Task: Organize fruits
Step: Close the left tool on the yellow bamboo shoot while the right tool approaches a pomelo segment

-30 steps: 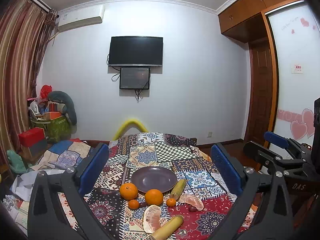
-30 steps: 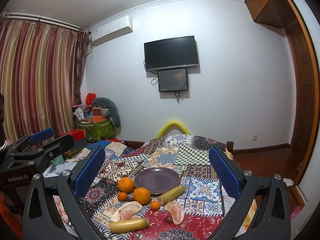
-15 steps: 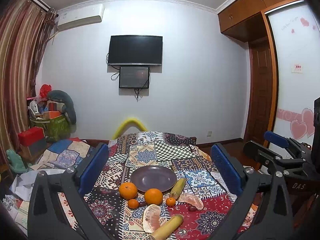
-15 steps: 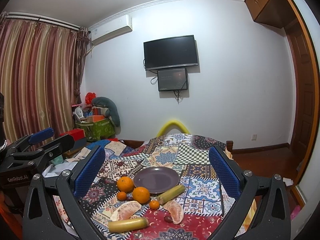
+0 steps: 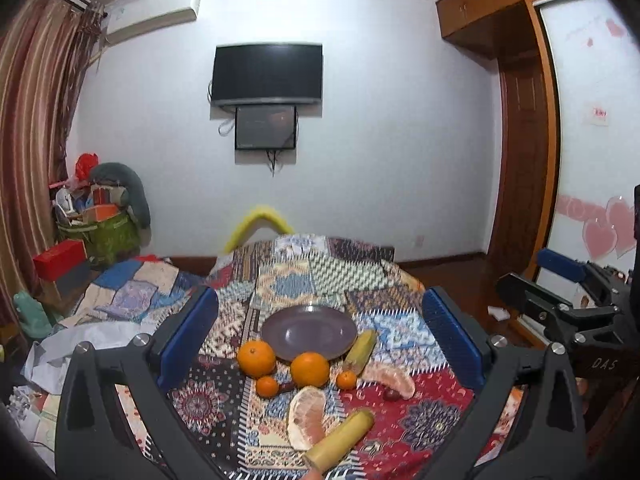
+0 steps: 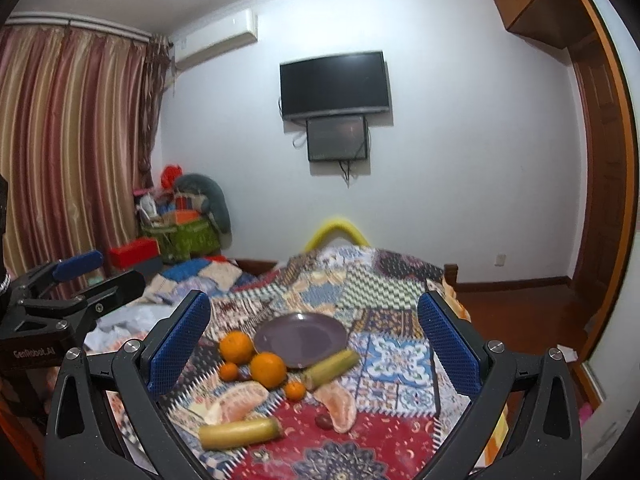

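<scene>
Both tools hang above the near end of the table, fingers spread wide, nothing between them: the left gripper [image 5: 320, 340] and the right gripper [image 6: 314, 336] each frame the same spread. The plate [image 5: 308, 332] lies bare, dead ahead of both and just past the fruit. Two oranges [image 5: 256, 358] sit against its near rim, with small tangerines [image 5: 266, 386] just nearer still. Closest to the tools lie two pomelo segments [image 5: 307, 416] and a yellowish stalk [image 5: 340, 442], with another stalk [image 5: 360, 346] touching the plate's right edge.

Nothing is yet on the plate, so I judge the step is a first pick. A good start is the round orange nearest the rim: come down from above, straddle it across its widest part, close gently so it cannot squirt out. The soft pomelo wants lighter pressure. A small dark fruit [image 6: 323, 421] lies beside the right segment; mind not to knock it.
</scene>
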Demonstrator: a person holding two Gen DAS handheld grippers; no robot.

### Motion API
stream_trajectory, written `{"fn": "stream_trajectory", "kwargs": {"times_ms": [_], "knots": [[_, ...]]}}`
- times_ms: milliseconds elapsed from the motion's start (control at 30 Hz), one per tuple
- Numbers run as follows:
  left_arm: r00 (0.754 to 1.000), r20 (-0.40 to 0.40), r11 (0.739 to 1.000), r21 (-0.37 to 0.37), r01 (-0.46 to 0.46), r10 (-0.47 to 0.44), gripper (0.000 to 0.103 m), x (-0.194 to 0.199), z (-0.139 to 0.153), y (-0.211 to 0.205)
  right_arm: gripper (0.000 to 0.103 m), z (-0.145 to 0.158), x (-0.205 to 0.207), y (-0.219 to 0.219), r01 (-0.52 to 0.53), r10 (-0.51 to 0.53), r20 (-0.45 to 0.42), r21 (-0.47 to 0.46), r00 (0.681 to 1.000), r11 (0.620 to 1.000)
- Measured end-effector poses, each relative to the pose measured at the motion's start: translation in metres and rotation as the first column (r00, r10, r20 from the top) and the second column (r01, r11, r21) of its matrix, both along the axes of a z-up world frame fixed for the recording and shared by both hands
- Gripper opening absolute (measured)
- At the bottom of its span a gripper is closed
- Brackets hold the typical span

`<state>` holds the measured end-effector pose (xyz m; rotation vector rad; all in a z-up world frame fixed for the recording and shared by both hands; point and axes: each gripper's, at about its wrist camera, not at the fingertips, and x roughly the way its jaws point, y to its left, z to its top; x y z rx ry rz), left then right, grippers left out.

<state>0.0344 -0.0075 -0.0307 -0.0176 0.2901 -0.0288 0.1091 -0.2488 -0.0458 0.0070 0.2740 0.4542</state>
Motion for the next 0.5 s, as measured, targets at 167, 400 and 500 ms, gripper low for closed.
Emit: {"fn": "stream_trajectory", "kwargs": {"times_ms": [167,400,500], "knots": [[0.992,-0.12,1.0,-0.014,0.027,-0.029,0.103,0.022,-0.029,0.003,0.103,-0.03,0.014,-0.004,0.015,-0.02,-0.091,-0.062,0.996,0.998],[0.961,-0.268,0.997,-0.046,0.061,-0.071,0.098,0.052,-0.072,0.0,0.103,-0.063,0.028,-0.005,0.008,-0.034,-0.227,-0.118,0.973,0.993],[0.939,-0.333,0.996,-0.047,0.077,-0.089,0.088,0.062,-0.093,-0.004,0.103,-0.075,0.033,-0.003,-0.002,-0.037,-0.266,-0.142,0.963,0.99]]}}
